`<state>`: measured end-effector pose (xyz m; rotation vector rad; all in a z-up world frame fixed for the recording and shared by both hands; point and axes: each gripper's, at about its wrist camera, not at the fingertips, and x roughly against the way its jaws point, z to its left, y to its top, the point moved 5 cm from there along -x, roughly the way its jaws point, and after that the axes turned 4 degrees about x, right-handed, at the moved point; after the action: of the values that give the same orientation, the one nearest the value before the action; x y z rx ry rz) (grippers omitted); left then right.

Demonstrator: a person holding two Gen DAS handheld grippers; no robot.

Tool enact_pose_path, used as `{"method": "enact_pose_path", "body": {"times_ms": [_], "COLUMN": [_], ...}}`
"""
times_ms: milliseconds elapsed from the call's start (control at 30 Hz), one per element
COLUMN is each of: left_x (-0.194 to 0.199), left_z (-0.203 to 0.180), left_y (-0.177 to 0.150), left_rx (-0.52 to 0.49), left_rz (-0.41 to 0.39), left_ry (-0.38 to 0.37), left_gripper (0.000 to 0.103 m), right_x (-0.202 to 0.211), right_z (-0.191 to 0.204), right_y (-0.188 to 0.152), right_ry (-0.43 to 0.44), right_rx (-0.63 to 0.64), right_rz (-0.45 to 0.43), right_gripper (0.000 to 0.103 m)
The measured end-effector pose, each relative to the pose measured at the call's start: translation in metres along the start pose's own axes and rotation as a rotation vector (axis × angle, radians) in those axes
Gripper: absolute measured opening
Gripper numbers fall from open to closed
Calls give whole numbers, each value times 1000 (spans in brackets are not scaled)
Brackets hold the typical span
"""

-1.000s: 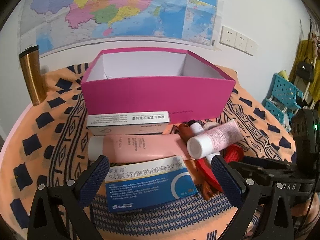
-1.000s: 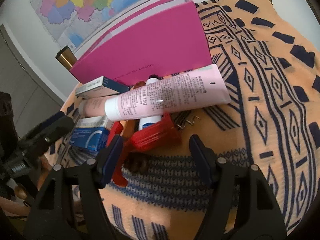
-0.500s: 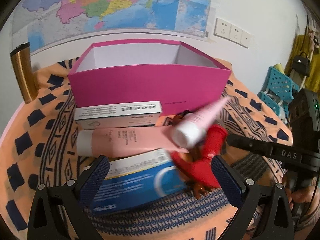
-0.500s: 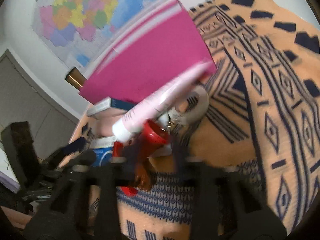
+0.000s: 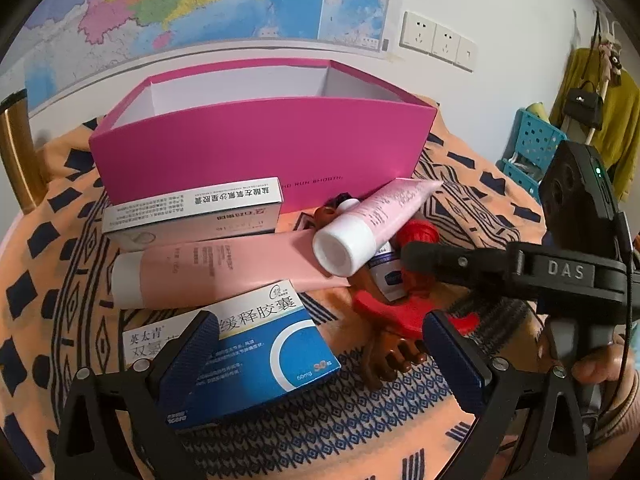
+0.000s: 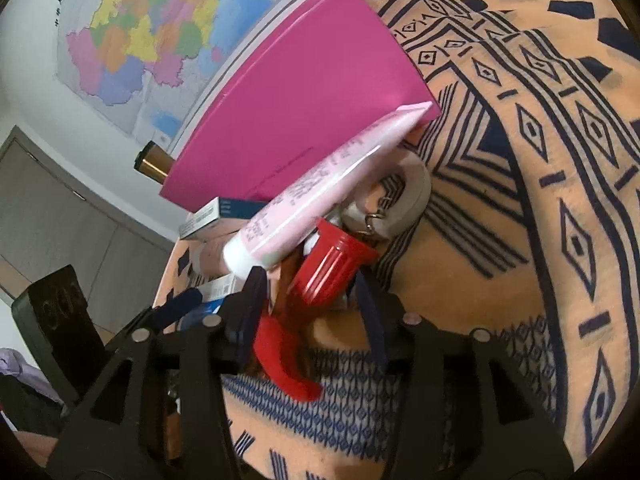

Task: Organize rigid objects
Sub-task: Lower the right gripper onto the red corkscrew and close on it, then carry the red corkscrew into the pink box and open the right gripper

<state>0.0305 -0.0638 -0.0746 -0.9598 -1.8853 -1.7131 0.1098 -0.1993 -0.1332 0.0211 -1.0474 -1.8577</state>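
Two hand-held grippers were in play. The right hand-held gripper (image 6: pixel 308 280) straddled the red piece (image 6: pixel 328 268) in the pile; its jaws had just been opening, the red piece between them, pads apparently off it, so released. The left hand-held gripper (image 5: pixel 318 328) hung spread wide over the blue box (image 5: pixel 260 344), grasping nothing.

Task things all lay on the cloth in front of the pink box (image 5: pixel 260 152), none visibly inside.

Risks: the pink tube (image 6: pixel 320 188) leaned on the red piece, so lifting that piece would likely tip or roll the tube. A brown thing (image 5: pixel 392 356) lay tangled under the red piece and could snag and get dragged along. The red piece's ribbed, tapering body might slip from a shallow pinch. The two grippers sat close, so a clash was possible.

Surface: table under an orange cloth (image 6: pixel 520 240) with dark patterns, soft and wrinkled. Room: map (image 5: pixel 200 0) on a white wall, sockets (image 5: pixel 436 44), gold flask (image 5: pixel 16 152) beside the pink box.
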Motion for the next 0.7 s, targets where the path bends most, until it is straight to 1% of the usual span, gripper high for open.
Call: {"method": "enact_pose_path", "body": {"times_ms": [33,100,133,200,267,367,467,500,600,700], "left_x": [0,-1,-1,-1,-1,2,8,10,15,19], "left_z": [0,-2,-2,-3,-3,-6,-13,-17,-23,-29], "left_y": [0,-1,-1,-1,0,3,8,10,17,27], "left_rx": [-6,-15,-18,-23,-22,-21,-42,-47,-64,-87], "left_rz": [-1,0,0,0,2,2,-19,-23,-32,-51], "left_ry": [4,5,2,-3,-17,-73,-115,-139,-193,-236], "left_gripper": [103,103,103,103,103,103,103,103,103,99], "right_x": [-3,-6,-12,-12,-10,5,20,23,37,45], "right_z": [1,1,6,2,4,7,14,18,28,44], "right_y": [1,3,5,4,1,-2,-1,2,11,21], "right_ry": [-8,-27,-38,-33,-41,-58,-71,-71,-59,-37], "right_rx": [2,8,10,10,28,78,124,136,169,225], "right_rz": [-5,-5,-5,-10,-18,-39,-63,-75,-123,-157], "right_gripper": [48,44,34,32,28,27,27,27,27,27]}}
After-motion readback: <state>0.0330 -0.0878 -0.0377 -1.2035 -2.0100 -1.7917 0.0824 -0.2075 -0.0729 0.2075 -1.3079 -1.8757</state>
